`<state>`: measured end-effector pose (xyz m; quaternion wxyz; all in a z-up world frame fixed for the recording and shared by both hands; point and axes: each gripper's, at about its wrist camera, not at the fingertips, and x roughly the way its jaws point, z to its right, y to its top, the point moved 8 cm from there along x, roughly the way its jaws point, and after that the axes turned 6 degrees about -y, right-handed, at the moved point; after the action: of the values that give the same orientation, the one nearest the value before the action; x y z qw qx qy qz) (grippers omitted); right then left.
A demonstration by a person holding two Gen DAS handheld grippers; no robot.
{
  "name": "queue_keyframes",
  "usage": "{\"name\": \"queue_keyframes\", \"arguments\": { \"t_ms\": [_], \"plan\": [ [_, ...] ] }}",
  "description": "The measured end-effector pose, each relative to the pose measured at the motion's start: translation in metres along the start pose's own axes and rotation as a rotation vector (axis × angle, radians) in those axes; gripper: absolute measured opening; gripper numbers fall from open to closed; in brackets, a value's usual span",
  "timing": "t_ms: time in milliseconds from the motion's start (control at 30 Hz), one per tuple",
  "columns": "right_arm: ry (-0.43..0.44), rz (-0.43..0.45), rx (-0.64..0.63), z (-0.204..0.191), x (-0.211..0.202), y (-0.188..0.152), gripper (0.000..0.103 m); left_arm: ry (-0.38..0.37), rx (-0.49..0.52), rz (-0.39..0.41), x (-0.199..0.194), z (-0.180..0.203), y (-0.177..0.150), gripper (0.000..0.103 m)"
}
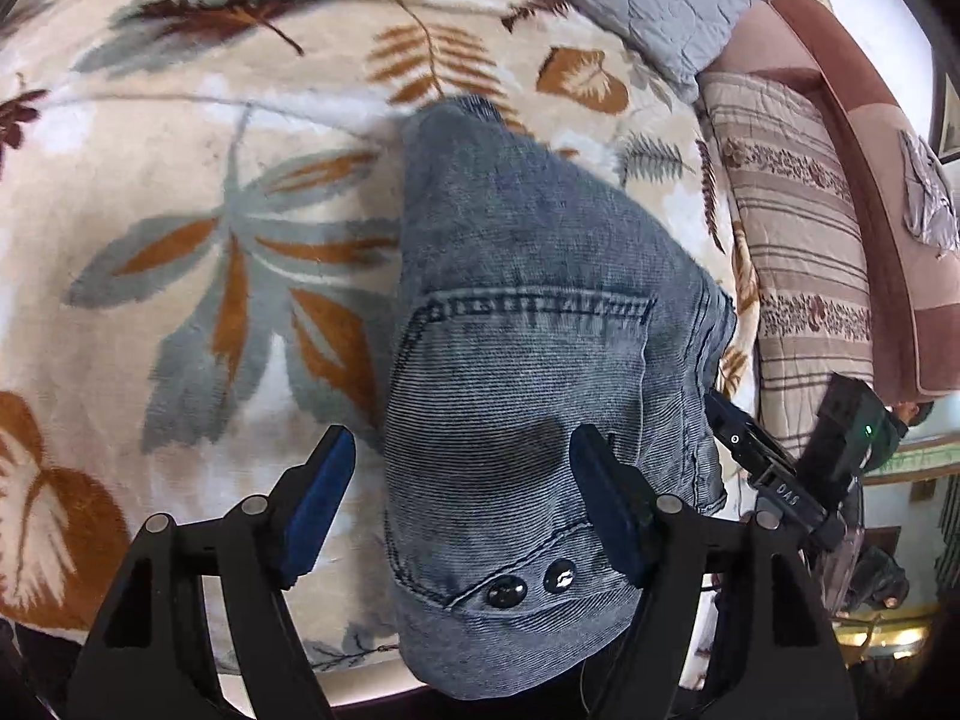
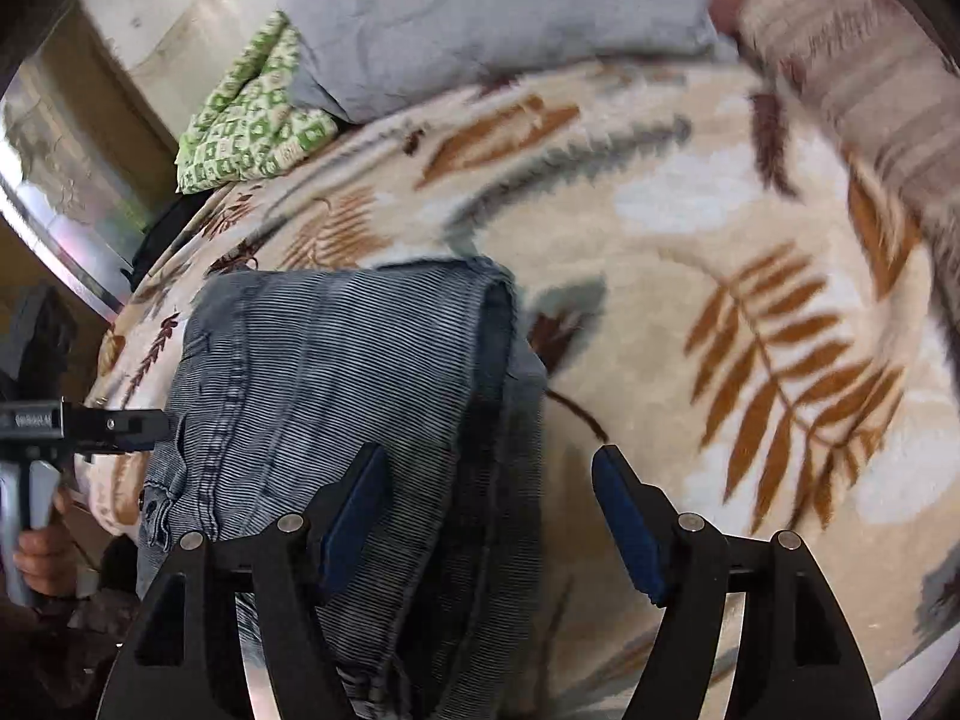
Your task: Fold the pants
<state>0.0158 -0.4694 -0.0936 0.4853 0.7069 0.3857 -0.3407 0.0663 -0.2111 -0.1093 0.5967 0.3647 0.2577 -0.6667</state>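
Pants: blue-grey denim pants (image 1: 528, 324), folded into a compact stack, lie on the blanket at the near edge of the bed, with a back pocket and two dark metal studs (image 1: 528, 583) facing up.
Left tongs: the left tongs (image 1: 462, 480) are spread wide above the near end of the stack; denim lies between the blue pads (image 1: 318, 492), which do not press it.
Right tongs: the right tongs (image 2: 489, 516) are likewise spread; one pad sits over the denim's folded edge, the other over bare blanket, and nothing is pinched.
Blanket: a cream fleece blanket (image 1: 198, 192) with brown and grey leaf prints covers the bed.
Far edge: a grey quilted pillow (image 2: 480, 18) and a green patterned cloth (image 2: 252, 114) lie at the far edge.
Side: a striped bolster (image 1: 798, 252) lies along the side, against a brown headboard (image 1: 870, 180).
Person: a hand (image 2: 36, 552) grips the left tool's handle.
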Motion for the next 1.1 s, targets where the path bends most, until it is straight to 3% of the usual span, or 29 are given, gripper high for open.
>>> {"name": "queue_keyframes", "arguments": {
  "t_ms": [167,267,300,333,367,500,533,567,633,667,733,933,1100],
  "plan": [
    [0.232,-0.033,0.100,0.009,0.012,-0.007,0.074,-0.042,-0.005,-0.031,0.019,0.001,-0.003,0.079],
    [0.274,-0.026,0.117,0.014,0.016,-0.010,0.072,-0.064,-0.009,-0.031,0.020,0.004,-0.001,0.081],
    [0.271,-0.026,0.119,0.013,0.014,-0.010,0.069,-0.070,-0.010,-0.030,0.019,0.005,-0.002,0.081],
    [0.300,-0.037,0.121,0.008,0.012,-0.011,0.050,-0.089,-0.010,-0.035,0.019,0.008,-0.003,0.081],
    [0.340,-0.045,0.122,0.002,0.010,-0.011,0.041,-0.104,-0.009,-0.036,0.018,0.011,-0.004,0.081],
    [0.357,-0.085,0.178,0.008,0.021,-0.015,0.040,-0.093,-0.010,-0.034,0.020,0.011,-0.003,0.079],
    [0.348,-0.086,0.188,0.009,0.022,-0.016,0.040,-0.092,-0.011,-0.031,0.019,0.011,-0.003,0.072],
    [0.323,-0.080,0.173,0.006,0.021,-0.015,0.039,-0.085,-0.008,-0.031,0.017,0.012,-0.003,0.058],
    [0.298,-0.066,0.135,-0.004,0.013,-0.014,0.026,-0.085,0.011,-0.023,0.011,0.016,-0.005,0.038],
    [0.276,-0.059,0.115,-0.009,0.009,-0.013,0.025,-0.083,0.022,-0.013,0.007,0.019,-0.005,0.030],
    [0.259,-0.053,0.098,-0.014,0.003,-0.010,0.020,-0.084,0.049,0.006,-0.001,0.025,-0.006,0.022],
    [0.284,-0.029,0.077,-0.043,-0.019,0.001,0.018,-0.105,0.089,0.048,-0.028,0.035,0.001,0.019],
    [0.306,-0.003,0.052,-0.077,-0.020,0.026,0.018,-0.080,0.103,0.119,-0.062,0.027,0.025,0.019]
  ]
}}
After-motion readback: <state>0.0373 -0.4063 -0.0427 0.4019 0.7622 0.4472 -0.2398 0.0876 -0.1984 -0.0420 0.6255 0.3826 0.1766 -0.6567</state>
